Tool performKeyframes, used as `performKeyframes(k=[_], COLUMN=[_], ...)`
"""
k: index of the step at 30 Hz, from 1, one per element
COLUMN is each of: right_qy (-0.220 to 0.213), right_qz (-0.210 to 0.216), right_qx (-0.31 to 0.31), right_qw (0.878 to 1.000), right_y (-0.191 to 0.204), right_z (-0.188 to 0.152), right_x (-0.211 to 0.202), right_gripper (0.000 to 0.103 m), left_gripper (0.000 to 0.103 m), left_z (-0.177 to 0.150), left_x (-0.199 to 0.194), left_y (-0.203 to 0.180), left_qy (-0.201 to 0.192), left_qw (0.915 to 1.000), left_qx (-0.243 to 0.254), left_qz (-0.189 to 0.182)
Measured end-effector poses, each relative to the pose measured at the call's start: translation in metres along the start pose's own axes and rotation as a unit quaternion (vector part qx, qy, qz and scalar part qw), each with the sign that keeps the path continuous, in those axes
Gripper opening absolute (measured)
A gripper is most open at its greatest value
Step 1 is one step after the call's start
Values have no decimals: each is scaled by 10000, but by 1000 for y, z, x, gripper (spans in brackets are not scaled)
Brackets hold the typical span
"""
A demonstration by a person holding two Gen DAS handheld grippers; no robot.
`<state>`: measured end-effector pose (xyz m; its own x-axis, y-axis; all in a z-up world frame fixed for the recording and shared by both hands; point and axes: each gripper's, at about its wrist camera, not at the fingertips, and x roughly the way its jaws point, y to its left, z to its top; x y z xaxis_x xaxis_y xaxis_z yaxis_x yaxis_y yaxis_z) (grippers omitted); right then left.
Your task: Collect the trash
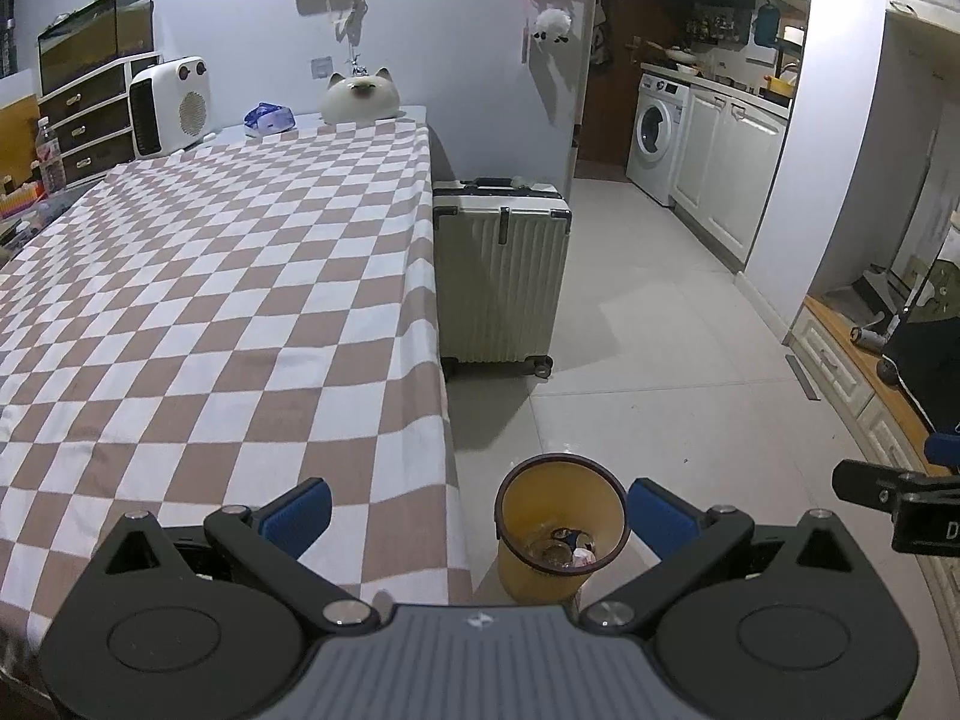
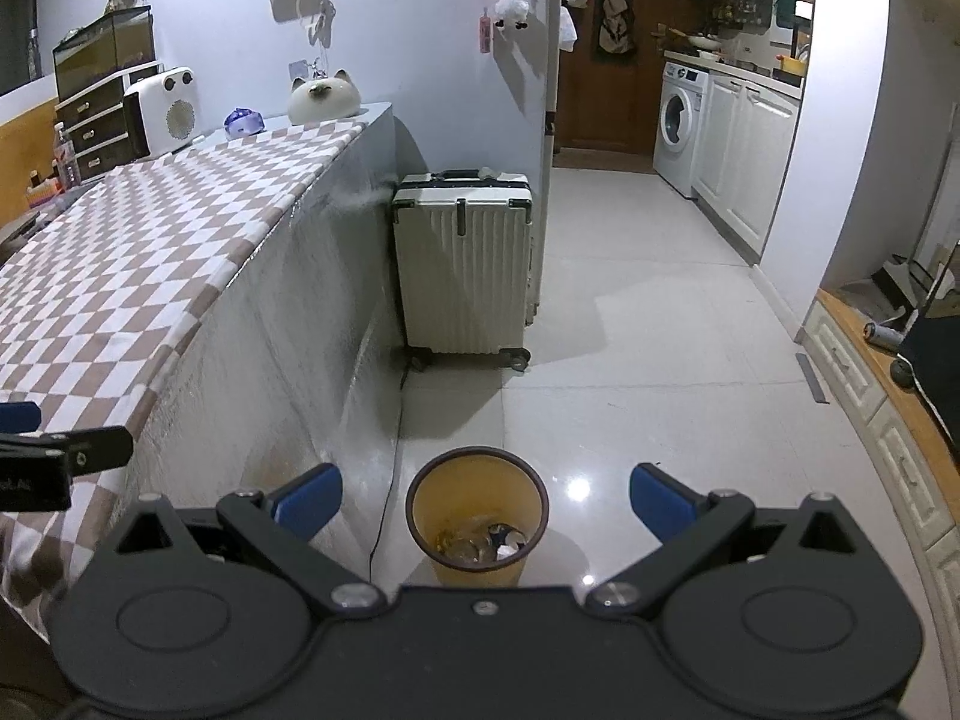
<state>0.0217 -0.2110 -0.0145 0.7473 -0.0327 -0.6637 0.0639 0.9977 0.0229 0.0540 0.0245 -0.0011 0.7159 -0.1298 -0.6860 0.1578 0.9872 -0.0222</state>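
Observation:
A yellow trash bin (image 1: pixel 543 513) with a dark rim stands on the floor beside the table; it also shows in the right wrist view (image 2: pixel 477 510). Trash (image 1: pixel 567 549) lies at its bottom, a can and crumpled pieces (image 2: pixel 489 540). My left gripper (image 1: pixel 480 516) is open and empty, above the table's edge and the bin. My right gripper (image 2: pixel 486 501) is open and empty, right above the bin. Each gripper shows at the edge of the other's view.
A checkered tablecloth (image 1: pixel 210 300) covers the table. At its far end stand a white heater (image 1: pixel 171 105), a cat-shaped object (image 1: pixel 360 99) and a blue packet (image 1: pixel 270 118). A pale suitcase (image 1: pixel 501 270) stands on the floor beyond the bin. Kitchen with washing machine (image 1: pixel 657 135) at back right.

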Motion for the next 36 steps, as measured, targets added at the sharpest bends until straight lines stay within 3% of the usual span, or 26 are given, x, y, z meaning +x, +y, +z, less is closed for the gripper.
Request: performKeyframes(k=[36], right_qy=[55], right_qz=[-70], right_qx=[82], right_qw=[9999], right_y=[-2], right_z=[-12], right_x=[-6], right_gripper=[103], left_gripper=[103], left_z=[-11], left_x=[-1], left_y=[-4], left_qy=[92], left_qw=[10000], left_qx=[35], left_qz=[-12])
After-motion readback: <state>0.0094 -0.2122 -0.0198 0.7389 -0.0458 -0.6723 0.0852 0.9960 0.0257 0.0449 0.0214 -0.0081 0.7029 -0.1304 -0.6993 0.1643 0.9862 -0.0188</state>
